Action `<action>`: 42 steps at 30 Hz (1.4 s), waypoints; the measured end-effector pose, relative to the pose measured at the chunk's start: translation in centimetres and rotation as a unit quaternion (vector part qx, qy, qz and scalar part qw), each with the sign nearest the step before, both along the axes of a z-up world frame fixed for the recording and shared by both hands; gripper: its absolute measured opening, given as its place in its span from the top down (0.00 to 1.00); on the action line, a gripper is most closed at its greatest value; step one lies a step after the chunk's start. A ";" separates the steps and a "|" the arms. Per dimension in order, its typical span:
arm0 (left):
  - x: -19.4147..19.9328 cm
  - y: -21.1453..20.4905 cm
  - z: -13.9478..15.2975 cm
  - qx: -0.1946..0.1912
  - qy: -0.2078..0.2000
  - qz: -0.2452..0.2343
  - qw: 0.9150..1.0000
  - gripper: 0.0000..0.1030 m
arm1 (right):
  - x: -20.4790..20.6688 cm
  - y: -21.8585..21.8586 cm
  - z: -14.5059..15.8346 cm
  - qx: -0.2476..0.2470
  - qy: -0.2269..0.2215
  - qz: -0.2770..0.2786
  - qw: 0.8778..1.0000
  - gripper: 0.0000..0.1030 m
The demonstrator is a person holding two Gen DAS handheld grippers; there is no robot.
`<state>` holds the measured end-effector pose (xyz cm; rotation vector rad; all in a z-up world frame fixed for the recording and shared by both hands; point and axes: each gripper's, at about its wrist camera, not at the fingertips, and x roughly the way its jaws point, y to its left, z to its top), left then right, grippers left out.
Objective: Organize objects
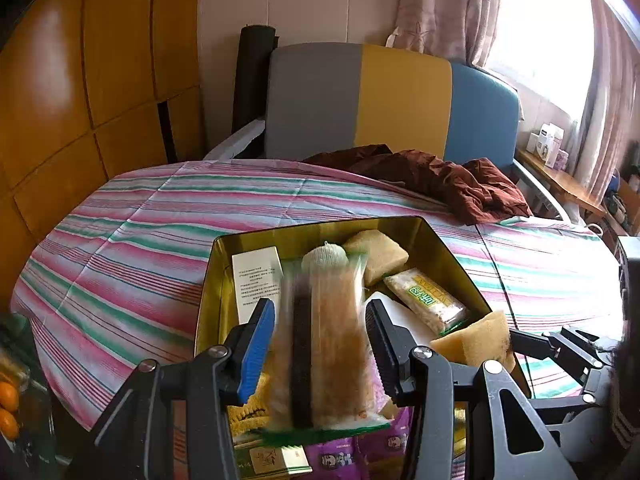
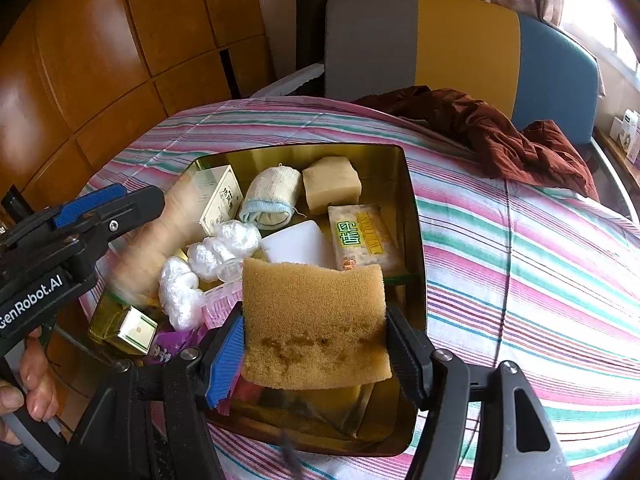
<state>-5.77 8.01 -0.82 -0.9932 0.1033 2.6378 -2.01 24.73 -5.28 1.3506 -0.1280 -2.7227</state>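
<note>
Left claw point(image 1: 320, 344): clamped on a long clear-wrapped snack pack point(image 1: 324, 344), blurred, held over the near end of the gold tin point(image 1: 320, 228).
Right claw point(image 2: 316, 348): its blue and black pads sit against the two side edges of a tan sponge point(image 2: 316, 320), which hangs above the tin's near part; the grip looks light, and the jaws stand fairly wide.
Gold tin: rests on the striped bedspread point(image 2: 520, 264), lid off, its near rim under both claws.
Inside the tin, far end: a rolled pale sock point(image 2: 272, 196), a second tan sponge block point(image 2: 332, 184), a white box with print point(image 2: 220, 200).
Inside the tin, middle: a wrapped cracker bar with green characters point(image 2: 366, 240), a white flat block point(image 2: 298, 246), crumpled clear plastic point(image 2: 208, 260).
Near left corner: a small gold box point(image 2: 134, 330) and a purple packet point(image 2: 172, 346), partly hidden behind the right claw's arm.
In the way: the held sponge covers the tin's middle from the right wrist view; the snack pack does the same from the left.
Around: a brown crumpled cloth point(image 2: 500, 132) by the grey, yellow and blue headboard point(image 2: 460, 40), well apart from the tin.
Person: a hand point(image 2: 28, 384) grips the left handle.
</note>
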 end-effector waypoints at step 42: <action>3.4 -2.3 2.0 0.002 0.033 0.039 0.999 0.00 | 2.4 -1.3 2.4 0.037 0.054 -0.058 0.996 0.22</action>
